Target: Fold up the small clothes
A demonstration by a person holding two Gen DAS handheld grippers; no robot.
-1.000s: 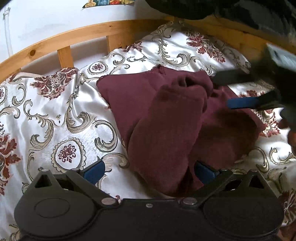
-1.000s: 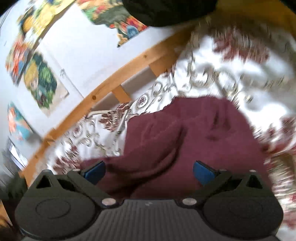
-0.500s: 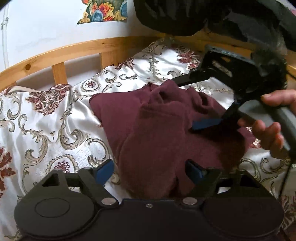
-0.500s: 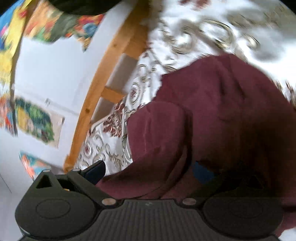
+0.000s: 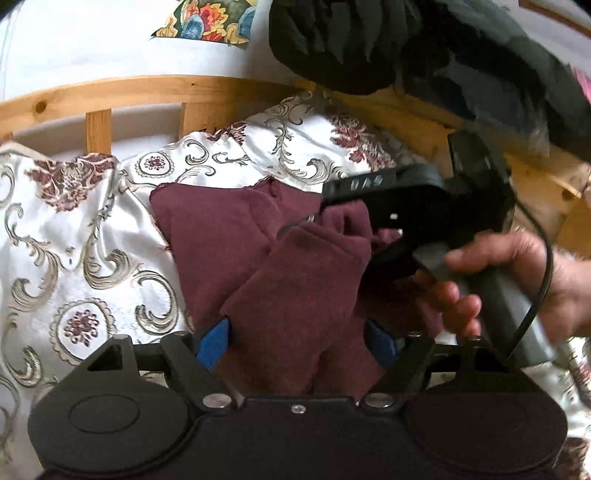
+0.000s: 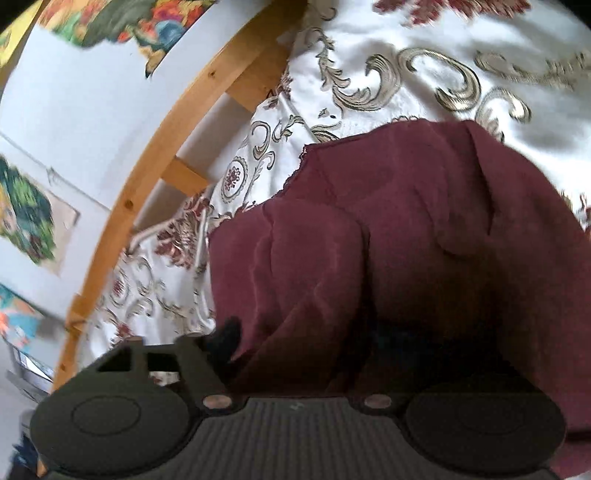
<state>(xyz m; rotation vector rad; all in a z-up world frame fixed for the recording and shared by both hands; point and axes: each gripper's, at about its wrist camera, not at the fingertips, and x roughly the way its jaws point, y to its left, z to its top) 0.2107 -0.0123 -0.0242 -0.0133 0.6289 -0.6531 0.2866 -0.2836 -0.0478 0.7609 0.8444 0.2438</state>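
A maroon garment (image 5: 229, 236) lies crumpled on a white bedspread with gold scrolls. A folded-over part (image 5: 306, 302) runs down between the blue pads of my left gripper (image 5: 297, 341), whose jaws stand apart around it. My right gripper (image 5: 354, 206) comes in from the right, held by a hand (image 5: 491, 273), with its fingers pushed into the bunched cloth. In the right wrist view the maroon garment (image 6: 406, 229) covers the gripper's fingers, so the jaws are hidden.
A curved wooden bed rail (image 5: 147, 88) with slats runs behind the bedspread (image 5: 74, 236). A white wall with colourful pictures (image 5: 210, 22) is beyond it. A dark sleeve (image 5: 406, 37) hangs over the upper right.
My left gripper has moved in on the folded cloth and narrowed. The right gripper has pushed deeper into the garment, which now covers its fingers.
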